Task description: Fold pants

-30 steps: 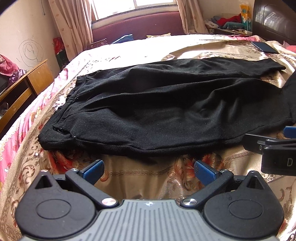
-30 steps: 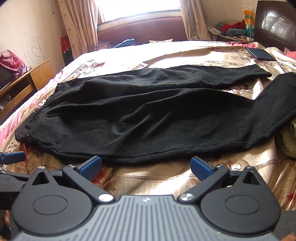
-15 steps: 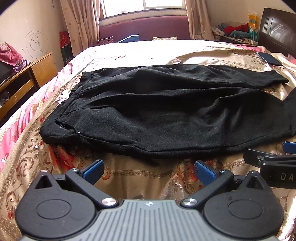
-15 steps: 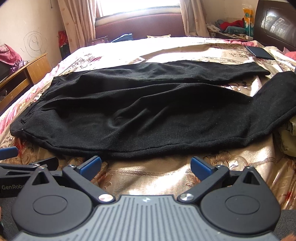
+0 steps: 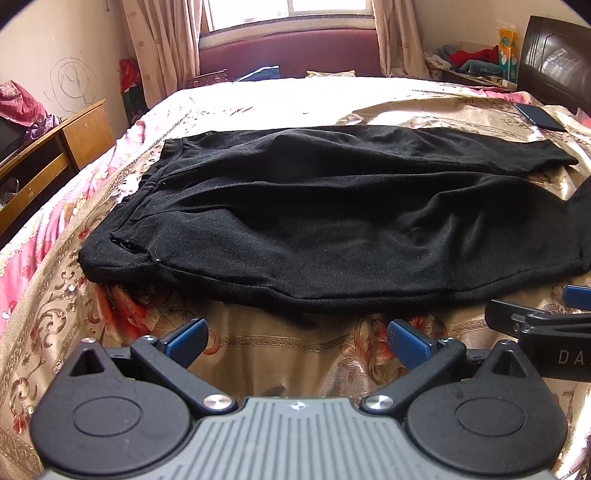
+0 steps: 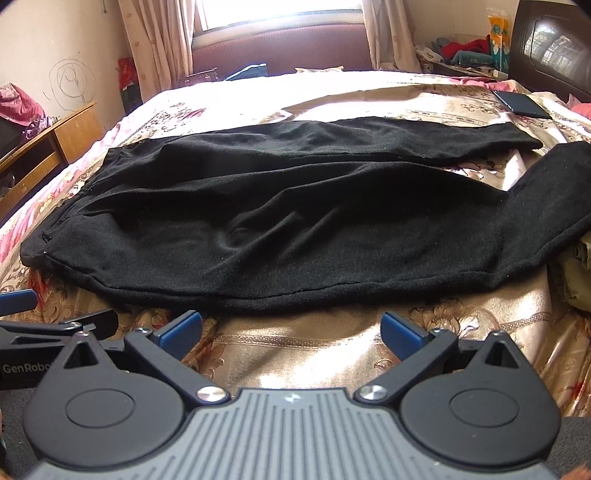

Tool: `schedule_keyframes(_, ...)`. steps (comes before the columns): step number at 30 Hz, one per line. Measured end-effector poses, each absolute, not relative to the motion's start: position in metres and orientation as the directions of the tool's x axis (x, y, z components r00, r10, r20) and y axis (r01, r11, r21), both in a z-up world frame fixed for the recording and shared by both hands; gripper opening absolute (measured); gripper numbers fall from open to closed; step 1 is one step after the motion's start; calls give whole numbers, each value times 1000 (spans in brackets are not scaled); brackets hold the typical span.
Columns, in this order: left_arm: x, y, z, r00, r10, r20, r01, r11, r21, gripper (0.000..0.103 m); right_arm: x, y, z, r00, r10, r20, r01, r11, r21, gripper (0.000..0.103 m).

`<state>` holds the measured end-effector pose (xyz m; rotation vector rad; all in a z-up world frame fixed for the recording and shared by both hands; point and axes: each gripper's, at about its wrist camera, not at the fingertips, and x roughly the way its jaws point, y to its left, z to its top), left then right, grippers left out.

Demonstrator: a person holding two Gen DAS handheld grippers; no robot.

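Home bedroom. Big bed (image 5: 258, 354) w/ gold floral satin cover fills the room; curtained window (image 5: 288, 11) beyond its far end, wooden desk (image 5: 48, 147) left of bed, dark headboard (image 5: 554, 62) at right, clothes pile (image 5: 469, 61) behind bed, scribble on wall (image 5: 70, 83) above desk.

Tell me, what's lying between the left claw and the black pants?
Only bare bedspread. In the left wrist view, the open left claw sits just short of the pants, with nothing else between.
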<state>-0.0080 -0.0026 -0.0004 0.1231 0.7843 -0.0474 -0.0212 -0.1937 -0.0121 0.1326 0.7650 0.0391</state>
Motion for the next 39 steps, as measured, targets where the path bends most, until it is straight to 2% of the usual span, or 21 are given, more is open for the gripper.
schedule_keyframes(39,-5,2,-1,697,5,-717,76,994,80,103,-21,-191,-12,725,82,-684,20,990,140,102)
